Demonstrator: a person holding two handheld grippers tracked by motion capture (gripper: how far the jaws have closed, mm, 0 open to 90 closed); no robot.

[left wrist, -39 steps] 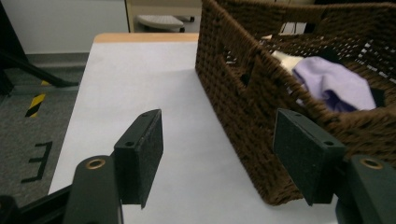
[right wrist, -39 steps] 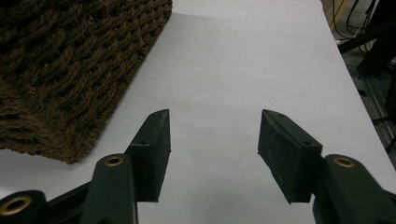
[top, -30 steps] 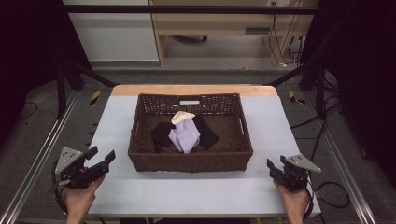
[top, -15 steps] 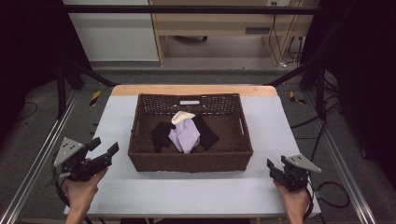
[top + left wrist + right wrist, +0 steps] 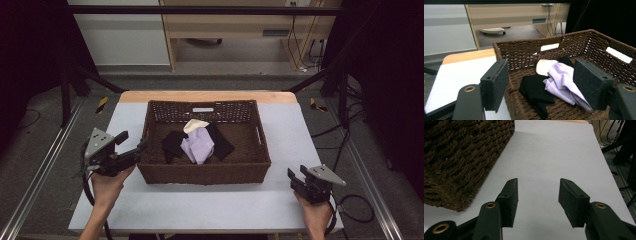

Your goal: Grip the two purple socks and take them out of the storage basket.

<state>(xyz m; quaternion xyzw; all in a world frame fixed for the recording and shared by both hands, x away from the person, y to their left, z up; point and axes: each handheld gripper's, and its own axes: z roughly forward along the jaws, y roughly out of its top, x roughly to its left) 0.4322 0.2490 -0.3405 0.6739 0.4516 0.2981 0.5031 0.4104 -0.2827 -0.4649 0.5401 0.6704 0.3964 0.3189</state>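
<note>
While the woven brown basket [image 5: 205, 172] sits in the middle of the white tabletop [image 5: 300, 145], its contents lie bunched together on its floor: a lilac cloth [image 5: 197, 145], a cream piece [image 5: 195, 125] just behind it, and black cloth [image 5: 172, 144] spreading to either side. How the black cloth is folded, or whether it is one piece or several, cannot be made out, since the lilac cloth covers its middle. At the basket's left side the left gripper [image 5: 134, 146] is held above the tabletop with its fingers spread apart and empty; in the left gripper view one finger [image 5: 495, 82] stands outside the basket's near corner and the other [image 5: 590, 82] over the inside, hiding the end of the lilac cloth [image 5: 564, 82]. Near the tabletop's front right corner, well apart from the basket, the right gripper [image 5: 296, 178] is held low, its fingers also parted with nothing between them. The right gripper view cuts the basket [image 5: 461, 157] off at the frame edge, leaving just one corner of its wall.
</note>
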